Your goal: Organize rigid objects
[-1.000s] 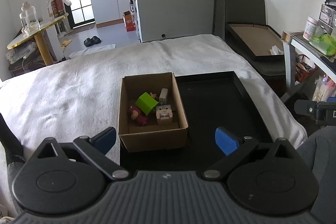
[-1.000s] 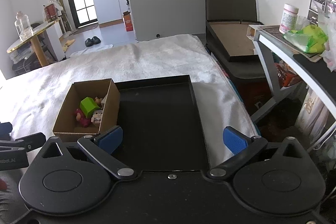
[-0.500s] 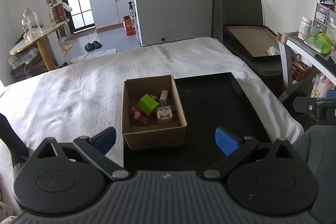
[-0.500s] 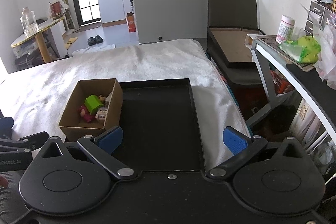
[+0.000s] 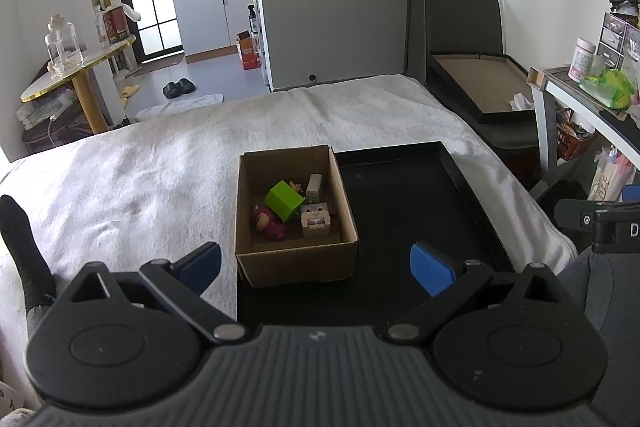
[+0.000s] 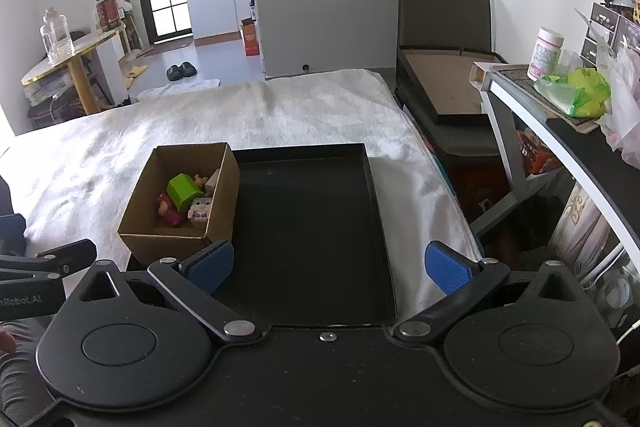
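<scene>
A room around a big white blanket (image 5: 168,163)

Past the blanket, a pair of black slippers (image 5: 179,88) sits on the floor. Left of the blanket, a clear bottle (image 5: 63,45) stands on a round table (image 5: 80,67). Right of the blanket is a brown tray (image 5: 476,83) and a green bag (image 6: 580,93).

Matt brown corrugated cardboard box (image 5: 296,259), plain and unprinted. The black tray (image 5: 472,195) looks smooth, faintly sheened. Under both, a fluffy white towel-like cloth (image 5: 140,187). The green block (image 5: 284,201) is glossy.
</scene>
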A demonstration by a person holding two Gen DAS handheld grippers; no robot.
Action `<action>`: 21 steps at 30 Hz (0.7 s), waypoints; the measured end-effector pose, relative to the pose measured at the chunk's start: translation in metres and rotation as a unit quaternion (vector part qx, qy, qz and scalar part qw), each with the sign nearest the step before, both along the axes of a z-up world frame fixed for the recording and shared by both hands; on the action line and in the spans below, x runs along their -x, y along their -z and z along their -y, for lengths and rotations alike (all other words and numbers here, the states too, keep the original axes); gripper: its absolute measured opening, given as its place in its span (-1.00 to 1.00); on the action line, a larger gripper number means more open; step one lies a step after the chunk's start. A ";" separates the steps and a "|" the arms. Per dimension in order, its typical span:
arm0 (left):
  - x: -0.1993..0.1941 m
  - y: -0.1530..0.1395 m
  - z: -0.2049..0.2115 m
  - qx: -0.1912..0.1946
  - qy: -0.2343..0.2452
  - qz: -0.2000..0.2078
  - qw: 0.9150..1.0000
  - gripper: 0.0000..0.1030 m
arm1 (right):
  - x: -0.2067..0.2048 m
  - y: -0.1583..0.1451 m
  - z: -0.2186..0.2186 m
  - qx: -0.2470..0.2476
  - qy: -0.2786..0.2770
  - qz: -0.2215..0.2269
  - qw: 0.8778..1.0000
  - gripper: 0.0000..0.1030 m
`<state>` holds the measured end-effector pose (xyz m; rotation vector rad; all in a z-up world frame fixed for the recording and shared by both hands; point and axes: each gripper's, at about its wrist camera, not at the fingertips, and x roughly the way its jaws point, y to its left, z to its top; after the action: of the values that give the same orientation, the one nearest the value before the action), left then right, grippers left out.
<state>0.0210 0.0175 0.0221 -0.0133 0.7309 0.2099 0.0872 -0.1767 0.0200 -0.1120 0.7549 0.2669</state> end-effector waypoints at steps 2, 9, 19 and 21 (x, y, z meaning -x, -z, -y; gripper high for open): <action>0.000 0.000 0.000 -0.001 0.000 -0.001 1.000 0.95 | -0.001 0.001 -0.001 0.002 0.003 -0.001 1.000 1.00; 0.001 0.001 -0.002 0.000 -0.003 -0.003 1.000 0.95 | 0.000 0.001 -0.001 0.004 0.004 -0.001 1.000 1.00; 0.002 0.000 -0.004 0.003 0.000 -0.002 1.000 0.95 | 0.000 0.001 -0.001 0.008 0.004 -0.002 1.000 1.00; 0.002 -0.001 -0.005 0.002 -0.002 -0.002 1.000 0.95 | 0.000 0.001 -0.001 0.008 0.004 -0.002 1.000 1.00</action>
<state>0.0190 0.0222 0.0228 -0.0180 0.7349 0.2127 0.0873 -0.1759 0.0192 -0.1242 0.7605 0.2544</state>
